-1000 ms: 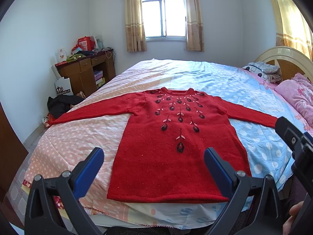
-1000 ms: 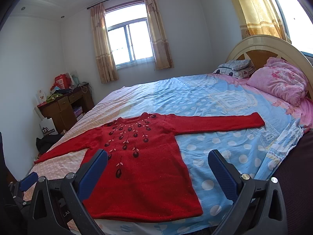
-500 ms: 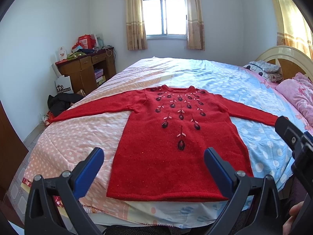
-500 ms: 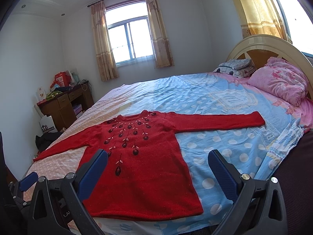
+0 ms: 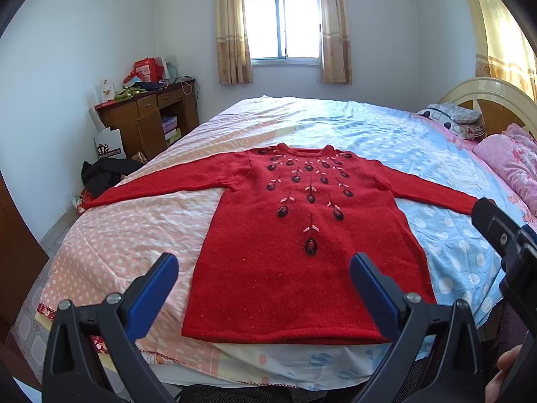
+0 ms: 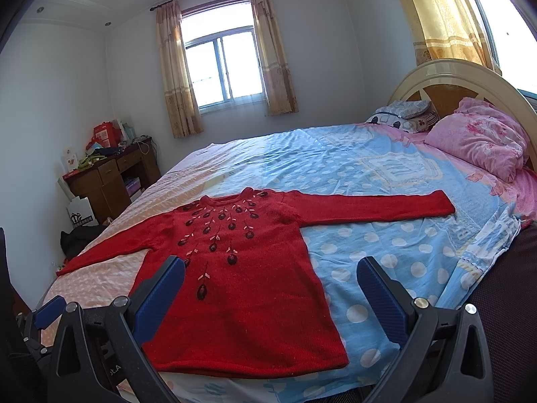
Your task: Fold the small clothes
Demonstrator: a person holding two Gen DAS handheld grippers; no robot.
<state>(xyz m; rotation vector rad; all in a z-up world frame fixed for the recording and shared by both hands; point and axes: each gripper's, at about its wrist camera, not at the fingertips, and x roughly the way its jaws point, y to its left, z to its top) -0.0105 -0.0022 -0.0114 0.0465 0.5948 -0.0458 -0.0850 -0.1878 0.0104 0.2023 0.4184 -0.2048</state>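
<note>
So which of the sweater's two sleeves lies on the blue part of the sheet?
The right-hand sleeve, stretched toward the pink pillow; the other sleeve lies on pink.

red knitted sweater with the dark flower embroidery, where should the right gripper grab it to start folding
Judging by its pose, the red knitted sweater lies flat, front up, sleeves spread. Pinch the right sleeve's cuff with the open right gripper, coming from the headboard side, low over the blue dotted sheet, since that free end can swing across.

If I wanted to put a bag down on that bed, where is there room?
Bare sheet lies beyond the red sweater's collar toward the window, and between its right sleeve and the pink pillow. The near edge is taken by the sweater.
</note>
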